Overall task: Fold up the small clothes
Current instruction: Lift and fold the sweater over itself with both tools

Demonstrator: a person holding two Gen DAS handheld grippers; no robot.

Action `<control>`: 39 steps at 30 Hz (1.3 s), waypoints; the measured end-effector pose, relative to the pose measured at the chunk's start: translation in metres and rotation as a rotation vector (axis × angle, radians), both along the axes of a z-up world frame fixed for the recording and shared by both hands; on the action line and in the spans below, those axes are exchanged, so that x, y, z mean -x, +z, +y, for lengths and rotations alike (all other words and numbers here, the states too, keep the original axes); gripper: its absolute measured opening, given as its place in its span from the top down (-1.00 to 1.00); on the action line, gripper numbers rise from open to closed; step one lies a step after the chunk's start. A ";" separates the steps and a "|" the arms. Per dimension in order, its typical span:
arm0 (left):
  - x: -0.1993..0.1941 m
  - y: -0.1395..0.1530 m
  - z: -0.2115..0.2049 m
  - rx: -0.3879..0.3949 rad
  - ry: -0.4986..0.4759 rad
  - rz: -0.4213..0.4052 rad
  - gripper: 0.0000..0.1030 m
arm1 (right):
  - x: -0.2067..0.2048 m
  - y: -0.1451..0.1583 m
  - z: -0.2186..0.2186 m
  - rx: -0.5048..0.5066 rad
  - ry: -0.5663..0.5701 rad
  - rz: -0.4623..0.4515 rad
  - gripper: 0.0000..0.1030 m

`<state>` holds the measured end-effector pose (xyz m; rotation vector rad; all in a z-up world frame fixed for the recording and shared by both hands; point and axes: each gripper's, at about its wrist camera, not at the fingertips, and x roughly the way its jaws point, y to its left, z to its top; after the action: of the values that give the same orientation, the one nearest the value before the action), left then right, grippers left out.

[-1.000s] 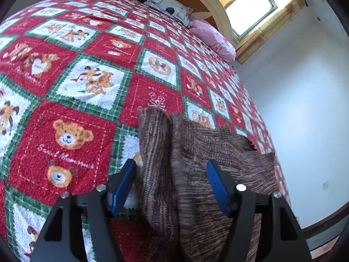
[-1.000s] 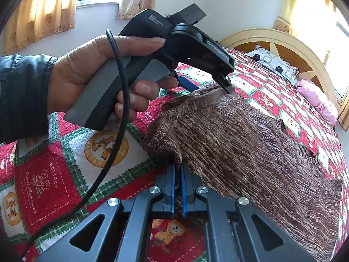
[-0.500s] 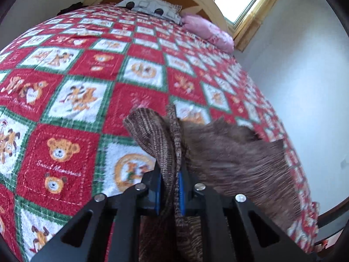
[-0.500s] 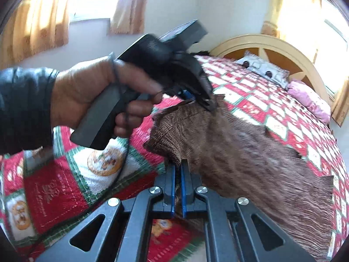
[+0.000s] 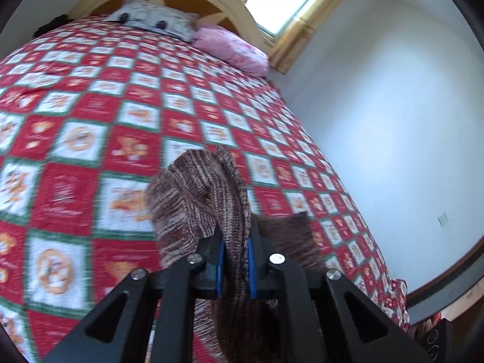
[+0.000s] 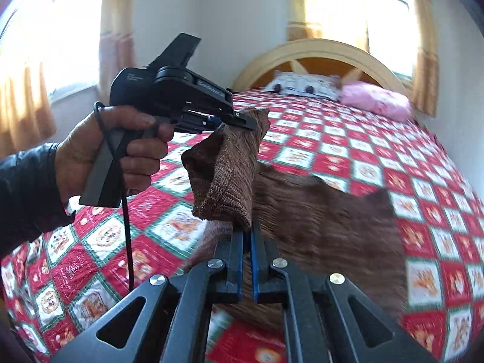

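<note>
A brown knitted garment (image 6: 317, 217) hangs lifted above the red, white and green patchwork quilt (image 6: 348, 148). My left gripper (image 5: 235, 242) is shut on one edge of the garment (image 5: 205, 193); it also shows in the right wrist view (image 6: 239, 122), held in a hand. My right gripper (image 6: 247, 236) is shut on another edge of the garment, close to the left one. The stretch of knit between them (image 6: 225, 175) sags in a fold. The rest of the garment trails down to the quilt, blurred.
The quilt (image 5: 99, 121) covers the whole bed. A grey patterned pillow (image 5: 154, 22) and a pink pillow (image 5: 233, 51) lie at the arched wooden headboard (image 6: 320, 57). A white wall (image 5: 393, 121) runs along the bed's right side. Curtained windows are behind.
My left gripper closed on the garment's edge and rose. Both grippers have lifted the garment off the quilt, and the view has tilted up towards the headboard.
</note>
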<state>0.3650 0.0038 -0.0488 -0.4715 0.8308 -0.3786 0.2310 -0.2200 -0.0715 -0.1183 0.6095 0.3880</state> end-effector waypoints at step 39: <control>0.067 -0.062 -0.122 -0.606 -0.249 -0.131 -0.50 | 0.012 0.002 -0.121 -0.282 -0.209 0.068 0.91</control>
<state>0.2975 -0.1179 -0.1105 0.2206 0.8310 -0.3603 0.2191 -0.3413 -0.0697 0.2281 0.6214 0.2725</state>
